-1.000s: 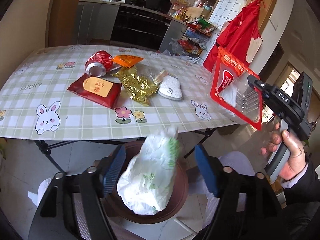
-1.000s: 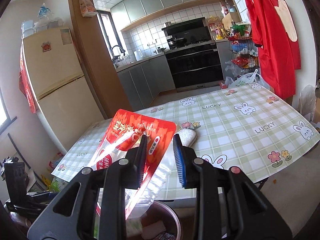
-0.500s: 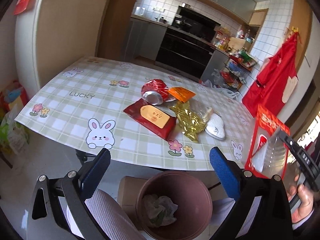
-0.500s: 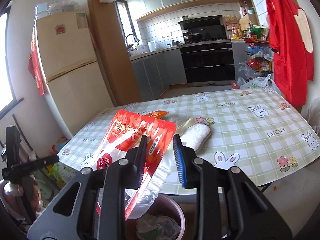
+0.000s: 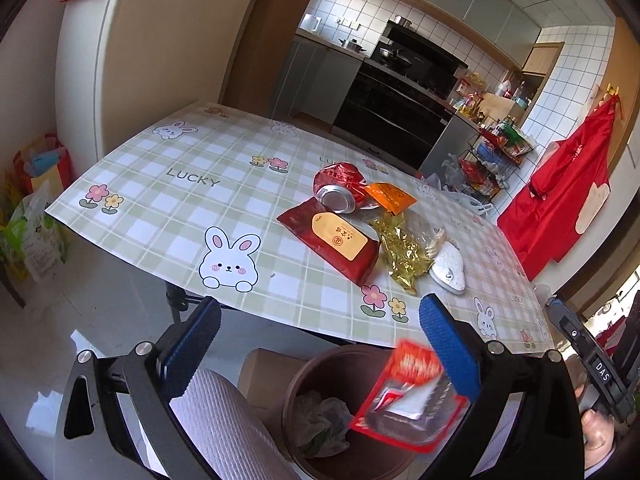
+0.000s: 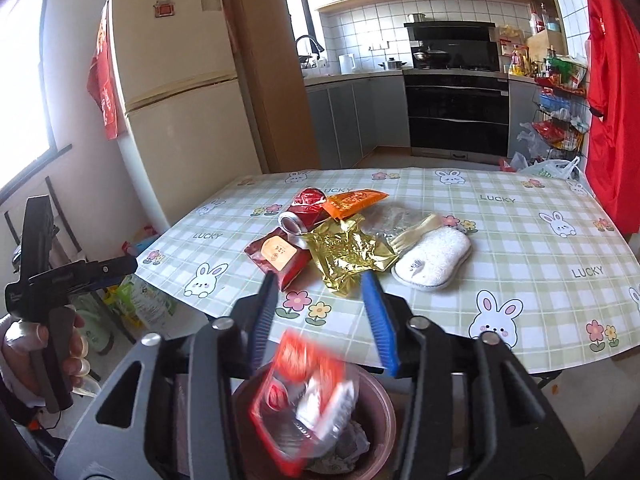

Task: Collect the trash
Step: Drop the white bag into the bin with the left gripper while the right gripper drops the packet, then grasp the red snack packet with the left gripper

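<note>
While both jaws gape, red pouch (image 6: pixel 304 392) loose below right gripper (image 6: pixel 322 316), over bin (image 6: pixel 384 404).

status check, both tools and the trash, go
Left tool open, empty. Right tool open, red pouch blurred, dropping into brown bin. Can, wrappers on table. Nothing blocking.

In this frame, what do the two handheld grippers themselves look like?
Both match: the left gripper and right gripper have black angular link arms with silver pivot bolts and blue textured finger pads. The right one's black body carries white "DAS" lettering. The person's sleeves are not clearly visible.
</note>
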`<state>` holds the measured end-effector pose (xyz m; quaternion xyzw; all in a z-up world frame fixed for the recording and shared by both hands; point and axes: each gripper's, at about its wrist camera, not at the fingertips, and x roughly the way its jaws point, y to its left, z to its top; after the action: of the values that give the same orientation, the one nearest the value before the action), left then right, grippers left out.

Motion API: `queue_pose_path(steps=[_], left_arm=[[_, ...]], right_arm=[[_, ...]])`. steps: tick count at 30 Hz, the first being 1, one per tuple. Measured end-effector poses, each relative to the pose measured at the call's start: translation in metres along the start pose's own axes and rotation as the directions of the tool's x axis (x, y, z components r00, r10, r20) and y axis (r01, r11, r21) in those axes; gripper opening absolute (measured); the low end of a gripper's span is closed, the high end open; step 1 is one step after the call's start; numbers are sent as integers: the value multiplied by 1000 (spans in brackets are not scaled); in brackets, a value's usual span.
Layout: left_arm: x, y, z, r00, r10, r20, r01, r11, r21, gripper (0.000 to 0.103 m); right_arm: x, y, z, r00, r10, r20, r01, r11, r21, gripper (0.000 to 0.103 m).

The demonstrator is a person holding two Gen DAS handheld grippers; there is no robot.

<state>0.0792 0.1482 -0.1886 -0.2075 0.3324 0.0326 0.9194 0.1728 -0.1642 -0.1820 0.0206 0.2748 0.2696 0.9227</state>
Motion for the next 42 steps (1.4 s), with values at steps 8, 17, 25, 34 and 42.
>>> queue_pose_path(steps=[8,17,25,34,42], left_arm=[[1,2,0,1000,5,-2,-5,1000,4,97],[12,1,-2,998,-10,-54,10,1000,-7,97],[61,-8,13,982,-44,-183,27,995,-95,97],[166,-10,61,968,-22,-251,-71,931,-357,97],[240,-3,69,930,68,-361,-247,844,-477,97]], right_arm=[[0,-6,0,1000,-23,0,23,999,25,70],[2,-15,-5,999,-44,11,44,998,50,98],[18,-35,-19,991,-129,-39,133,986,99,98],[36,-70,-41,977,-190,-97,202,968,145,98],[53,-111,-56,973,-198,-123,221,948,227,98]])
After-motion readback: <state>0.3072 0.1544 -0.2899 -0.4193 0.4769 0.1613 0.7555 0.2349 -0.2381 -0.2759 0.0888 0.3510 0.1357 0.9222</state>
